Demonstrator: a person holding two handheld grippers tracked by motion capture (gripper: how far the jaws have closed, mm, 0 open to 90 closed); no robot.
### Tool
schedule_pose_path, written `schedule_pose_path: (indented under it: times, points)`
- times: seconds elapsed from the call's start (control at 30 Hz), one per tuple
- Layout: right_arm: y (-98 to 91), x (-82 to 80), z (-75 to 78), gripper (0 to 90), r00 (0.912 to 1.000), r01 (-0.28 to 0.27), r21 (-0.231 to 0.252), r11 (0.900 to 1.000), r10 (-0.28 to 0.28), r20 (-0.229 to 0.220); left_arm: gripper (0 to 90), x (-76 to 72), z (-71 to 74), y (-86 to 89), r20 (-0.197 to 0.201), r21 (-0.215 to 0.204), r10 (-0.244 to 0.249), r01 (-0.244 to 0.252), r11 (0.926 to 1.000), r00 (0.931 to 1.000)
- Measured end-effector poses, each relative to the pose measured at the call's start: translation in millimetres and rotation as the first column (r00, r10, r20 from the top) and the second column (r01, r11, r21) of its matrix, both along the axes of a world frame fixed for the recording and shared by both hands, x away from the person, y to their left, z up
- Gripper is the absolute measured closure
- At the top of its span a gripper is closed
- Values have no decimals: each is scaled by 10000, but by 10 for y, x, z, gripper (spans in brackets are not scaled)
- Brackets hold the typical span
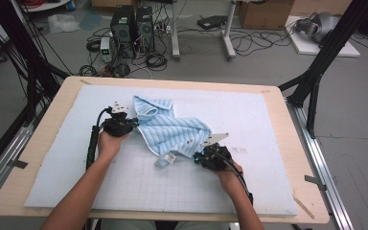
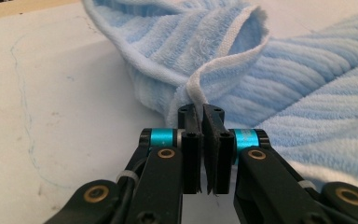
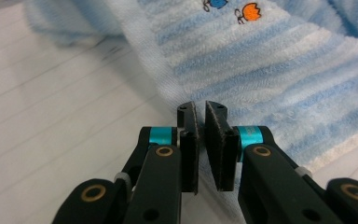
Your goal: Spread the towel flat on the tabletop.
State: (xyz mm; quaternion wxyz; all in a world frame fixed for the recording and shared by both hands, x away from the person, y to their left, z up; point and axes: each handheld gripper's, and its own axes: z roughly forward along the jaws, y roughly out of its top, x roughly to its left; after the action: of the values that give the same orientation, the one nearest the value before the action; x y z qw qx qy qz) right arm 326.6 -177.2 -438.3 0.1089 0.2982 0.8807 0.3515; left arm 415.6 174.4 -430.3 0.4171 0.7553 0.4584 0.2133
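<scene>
A light blue striped towel (image 1: 170, 127) lies crumpled on the pale mat (image 1: 249, 124). My left gripper (image 1: 133, 122) sits at the towel's left side. In the left gripper view, the left gripper (image 2: 200, 112) is shut on the white hem of the towel (image 2: 284, 79), which folds up into the jaw tips. My right gripper (image 1: 197, 155) is at the towel's near right corner. In the right gripper view, the right gripper (image 3: 200, 109) is shut on the pale edge of the towel (image 3: 261, 60), below small embroidered flowers (image 3: 249, 11).
The mat covers most of a wooden table (image 1: 43, 134). A small label (image 1: 170, 157) hangs from the towel's near edge. Beyond the table's far edge are computer towers (image 1: 133, 24), cables and boxes on the floor. Black frame legs stand at both sides.
</scene>
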Motion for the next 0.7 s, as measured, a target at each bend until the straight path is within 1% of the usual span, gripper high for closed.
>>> schedule_pose_path:
  times: [0.07, 0.1, 0.2, 0.27, 0.37, 0.43, 0.47, 0.5, 0.53, 0.57, 0.6, 0.67, 0.7]
  points:
    - [-40, -67, 0, 838, 9997, -245, -14, 9997, 245, 24, 856, 21, -40, 10, -117, -39, -11, 11, 10000, 9999]
    - [-60, -100, 2, 838, 9996, -293, -28, 9996, 293, -35, 856, 32, -57, 16, -187, -85, 40, -42, 10000, 9998]
    - [-119, -183, 8, 838, 9988, -484, -55, 9988, 483, -88, 856, 56, -71, 50, -113, -277, 197, -200, 9994, 9997]
    - [-157, -251, 17, 838, 9977, -671, -169, 9976, 670, -90, 856, 72, -80, 81, -98, -342, 312, -315, 9989, 9995]
    - [-225, -361, 26, 838, 9952, -954, -211, 9952, 949, -224, 856, 97, -114, 135, -269, -546, 501, -515, 9972, 9984]
    - [-269, -418, 32, 834, 9927, -1147, -165, 9933, 1140, -406, 844, 93, -119, 147, -458, -665, 439, -469, 9967, 9980]
    - [-286, -436, 36, 811, 9912, -1255, -142, 9920, 1248, -437, 796, 83, -116, 139, -480, -766, 427, -463, 9960, 9979]
    - [-295, -447, 41, 779, 9908, -1294, -102, 9915, 1288, -416, 684, 67, -109, 131, -508, -838, 443, -485, 9953, 9977]
    - [-300, -451, 49, 729, 9909, -1293, -14, 9916, 1292, -367, 580, 45, -102, 123, -517, -971, 414, -462, 9942, 9978]
    - [-300, -445, 61, 674, 9923, -1213, 94, 9926, 1215, -222, 527, 14, -92, 121, -459, -992, 387, -431, 9941, 9982]
    - [-298, -435, 79, 655, 9943, -1048, 321, 9940, 1054, -162, 490, -23, -80, 121, -359, -1037, 378, -413, 9937, 9986]
    - [-293, -392, 122, 599, 9970, -774, 837, 9935, 765, 141, 430, -109, -55, 135, -206, -1090, 302, -323, 9935, 9993]
    - [-289, -364, 143, 586, 9979, -608, 1109, 9920, 578, 295, 414, -142, -36, 144, -290, -1046, 153, -183, 9944, 9995]
